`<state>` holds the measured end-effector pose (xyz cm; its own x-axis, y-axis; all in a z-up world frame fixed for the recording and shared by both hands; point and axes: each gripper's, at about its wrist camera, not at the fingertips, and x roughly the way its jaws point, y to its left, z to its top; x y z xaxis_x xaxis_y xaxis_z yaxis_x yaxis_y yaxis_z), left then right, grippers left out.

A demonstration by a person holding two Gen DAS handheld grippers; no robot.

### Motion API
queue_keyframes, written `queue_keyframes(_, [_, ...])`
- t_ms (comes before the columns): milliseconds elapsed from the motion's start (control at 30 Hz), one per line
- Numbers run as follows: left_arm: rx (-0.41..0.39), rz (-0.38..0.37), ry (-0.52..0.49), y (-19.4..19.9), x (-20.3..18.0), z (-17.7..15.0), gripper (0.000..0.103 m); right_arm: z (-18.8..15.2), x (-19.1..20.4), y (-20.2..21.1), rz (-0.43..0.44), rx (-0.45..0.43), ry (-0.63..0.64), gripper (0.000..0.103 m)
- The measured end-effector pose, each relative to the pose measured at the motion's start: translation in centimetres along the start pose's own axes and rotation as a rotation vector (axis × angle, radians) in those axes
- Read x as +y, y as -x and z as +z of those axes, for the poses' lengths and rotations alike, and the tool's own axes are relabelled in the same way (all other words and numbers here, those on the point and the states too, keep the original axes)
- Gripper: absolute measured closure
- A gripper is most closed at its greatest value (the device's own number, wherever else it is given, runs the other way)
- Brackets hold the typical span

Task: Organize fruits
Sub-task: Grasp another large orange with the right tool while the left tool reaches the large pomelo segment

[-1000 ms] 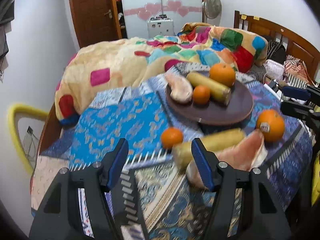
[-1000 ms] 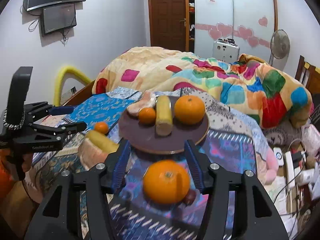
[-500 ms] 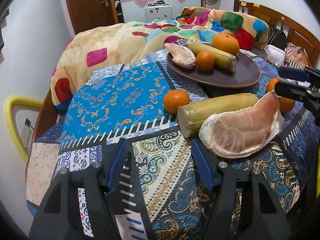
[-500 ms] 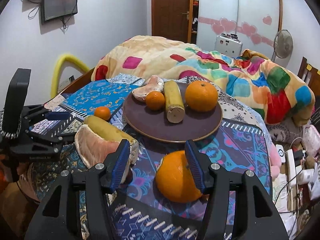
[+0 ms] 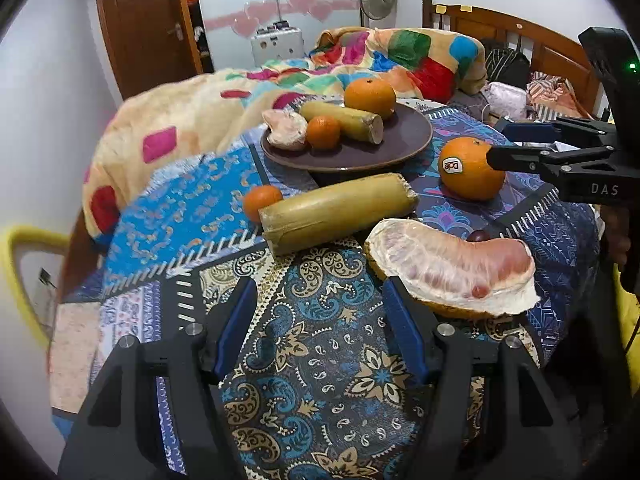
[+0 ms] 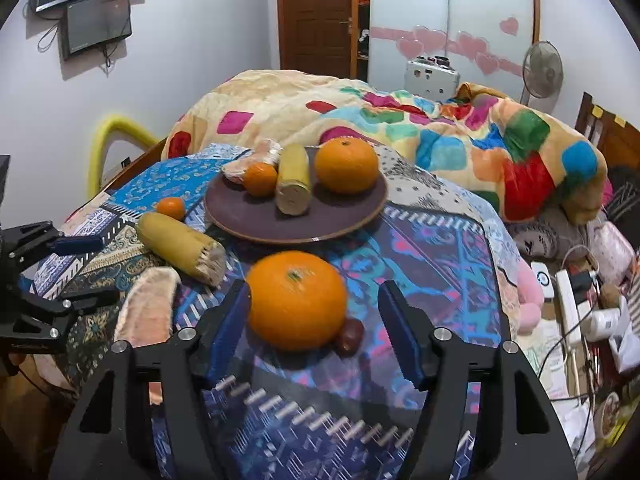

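Fruits: some on a brown plate (image 6: 248, 220), some loose on the patterned cloth (image 5: 328, 344) of the table.
Plate load: big orange (image 6: 346, 165), small orange (image 6: 260, 178), cut yellow-green stalk (image 6: 294, 184), pale pomelo piece (image 6: 256, 158) at the far left rim.
Loose orange (image 6: 296, 300): near side of the plate, stem up, "Dole" sticker on its side in the left view; a small dark round fruit (image 6: 349, 339) touches its base.
Loose stalk (image 5: 336, 212): lying flat, between the plate and the near edge.
Small loose orange (image 5: 262, 202): just beside the stalk's left end.
Pomelo wedge (image 5: 452, 268): peeled, flesh up, just right of the left fingers.
Right gripper (image 6: 316, 336): opening; the loose orange sits between the fingers (image 6: 230, 328); left pad close to or touching the peel, cannot tell which; right pad clear of it.
Left gripper (image 5: 320, 324): fingers (image 5: 236, 320) apart, only cloth between them; low over the near part of the table.
Background: bed with a patchwork blanket (image 6: 400, 128) behind the table.
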<state>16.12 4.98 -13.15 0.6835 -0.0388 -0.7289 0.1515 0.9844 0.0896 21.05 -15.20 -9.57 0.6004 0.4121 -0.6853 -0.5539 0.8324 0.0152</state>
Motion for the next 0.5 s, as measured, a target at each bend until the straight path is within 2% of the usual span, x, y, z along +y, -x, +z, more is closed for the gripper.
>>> queue_keyframes(200, [-0.002,-0.008,0.042,0.5,0.1,0.5,0.036,-0.1,0.1,-1.2,0.043,0.017,-0.009,0.039])
queue_keyframes(333, [-0.004,-0.004,0.079,0.5,0.1,0.9,0.028,-0.1,0.6,-2.6,0.058,0.032,0.004,0.038])
queue_keyframes(433, [0.003,-0.028,0.115,0.3,-0.2,1.4,0.021,-0.3,0.6,-3.9,0.066,0.054,0.003,0.038])
queue_keyframes(500, [0.013,-0.043,0.131,0.1,-0.8,1.7,0.020,-0.5,0.4,-4.1,0.079,0.066,-0.007,0.040])
